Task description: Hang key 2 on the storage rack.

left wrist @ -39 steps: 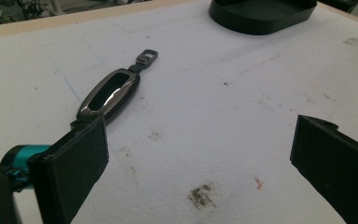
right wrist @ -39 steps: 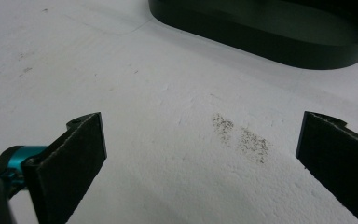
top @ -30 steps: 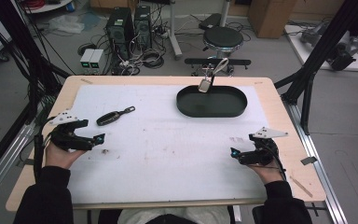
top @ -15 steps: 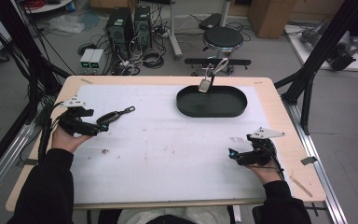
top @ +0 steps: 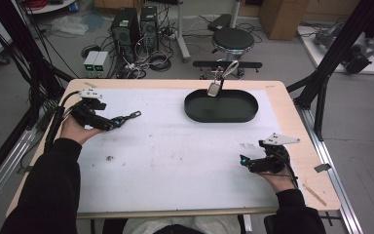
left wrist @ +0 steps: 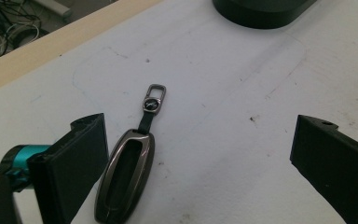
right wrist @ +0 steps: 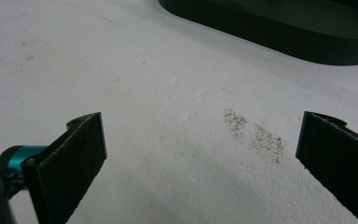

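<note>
A dark grey key fob (left wrist: 125,179) with a short strap and metal ring (left wrist: 154,99) lies flat on the white table mat. In the high view the key fob (top: 125,118) is at the left of the mat. My left gripper (top: 110,123) is at its near end. Its jaws stand wide apart, so my left gripper (left wrist: 200,154) is open, and the fob lies just inside the left jaw, apart from the right one. My right gripper (top: 247,163) rests low at the front right. That right gripper (right wrist: 200,140) is open over bare mat.
A black oval tray (top: 191,110) stands at the back centre, and the tray (right wrist: 284,35) lies ahead of the right gripper. A small silver object with a strap (top: 215,87) hangs at its far rim. A faint dark smudge (right wrist: 254,133) marks the mat.
My left gripper has moved away from the person and to the right, up to the key fob, so its jaws now flank the fob. The right gripper has stayed put.
</note>
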Motion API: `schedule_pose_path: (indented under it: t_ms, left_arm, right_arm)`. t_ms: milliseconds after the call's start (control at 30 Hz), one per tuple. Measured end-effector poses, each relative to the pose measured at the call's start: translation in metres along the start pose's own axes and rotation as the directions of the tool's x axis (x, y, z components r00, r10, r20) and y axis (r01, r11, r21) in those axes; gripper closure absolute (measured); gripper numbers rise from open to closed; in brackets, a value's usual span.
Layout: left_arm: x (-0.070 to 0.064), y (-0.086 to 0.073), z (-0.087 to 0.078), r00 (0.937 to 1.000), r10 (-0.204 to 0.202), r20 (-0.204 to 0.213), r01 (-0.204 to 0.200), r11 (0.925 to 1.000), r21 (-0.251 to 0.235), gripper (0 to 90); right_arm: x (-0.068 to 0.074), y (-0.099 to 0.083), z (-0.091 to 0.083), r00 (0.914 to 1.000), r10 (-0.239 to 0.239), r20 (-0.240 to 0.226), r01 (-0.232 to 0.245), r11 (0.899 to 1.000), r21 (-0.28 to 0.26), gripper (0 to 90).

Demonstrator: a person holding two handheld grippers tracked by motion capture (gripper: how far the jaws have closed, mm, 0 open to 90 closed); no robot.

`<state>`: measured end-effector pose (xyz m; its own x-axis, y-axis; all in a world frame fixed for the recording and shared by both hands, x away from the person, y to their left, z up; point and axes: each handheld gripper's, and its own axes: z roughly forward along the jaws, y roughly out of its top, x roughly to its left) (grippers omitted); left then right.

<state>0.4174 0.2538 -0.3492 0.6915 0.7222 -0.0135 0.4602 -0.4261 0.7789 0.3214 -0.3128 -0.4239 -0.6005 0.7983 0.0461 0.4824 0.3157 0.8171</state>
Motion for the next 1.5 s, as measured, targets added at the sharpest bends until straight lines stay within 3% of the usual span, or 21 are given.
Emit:
schedule_pose_path:
  t_ms: [233, 467, 733, 900, 1233, 1367, 1500]
  left_arm:
    - [0.014, 0.006, 0.021, 0.9994, -0.031, 0.012, 0.031, 0.9976, 0.062, 4.7]
    - [0.020, 0.017, 0.041, 0.9999, -0.006, 0.012, 0.005, 0.9952, 0.098, 4.7]
    - [0.026, 0.028, 0.067, 0.9995, 0.026, 0.015, -0.028, 0.9850, 0.170, 4.7]
    - [0.036, 0.022, 0.081, 0.9999, 0.005, 0.011, -0.008, 0.9761, 0.217, 5.9]
    - [0.039, 0.011, 0.101, 0.9998, 0.010, 0.019, -0.016, 0.9511, 0.309, 22.9]
    - [0.037, 0.008, 0.108, 0.9995, 0.030, -0.004, -0.027, 0.9407, 0.338, 30.0]
    - [0.040, 0.005, 0.111, 0.9993, 0.024, -0.028, -0.013, 0.9329, 0.360, 34.0]
  right_arm:
    - [-0.003, -0.002, -0.003, 1.0000, -0.002, 0.008, 0.002, 1.000, -0.007, 0.8]
    - [-0.003, -0.002, -0.003, 1.0000, 0.002, 0.007, -0.002, 1.000, -0.008, 0.8]
    - [-0.003, -0.003, -0.003, 0.9999, -0.003, 0.013, 0.003, 1.000, -0.002, 0.8]
    - [-0.003, -0.005, -0.005, 0.9998, 0.005, 0.019, -0.005, 1.000, -0.003, 0.8]
    - [-0.003, -0.006, -0.004, 0.9999, -0.003, 0.014, 0.003, 1.000, 0.003, 0.8]
    - [-0.002, -0.006, -0.003, 0.9999, -0.003, 0.011, 0.002, 1.000, 0.011, 0.8]
    - [-0.002, -0.006, -0.003, 0.9999, -0.003, 0.013, 0.003, 1.000, 0.014, 0.8]
